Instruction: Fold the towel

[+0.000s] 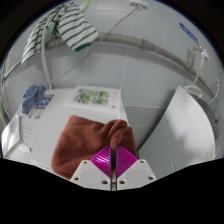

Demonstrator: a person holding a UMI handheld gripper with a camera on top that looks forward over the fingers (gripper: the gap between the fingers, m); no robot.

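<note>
A rust-brown towel (pixel 85 140) lies on the white table (pixel 150 120), just ahead of my fingers. My gripper (pixel 113 160) is shut, its magenta pads (pixel 104 160) pressed together on a raised corner of the towel (pixel 118 132), which stands up in a fold between the fingertips. The rest of the towel spreads flat to the left of the fingers.
A printed paper sheet (pixel 93 97) lies on the table beyond the towel. A blue-and-white object (pixel 35 97) sits at the far left. A green-striped cloth (pixel 72 28) hangs above at the back. A white panel (pixel 190 122) stands at the right.
</note>
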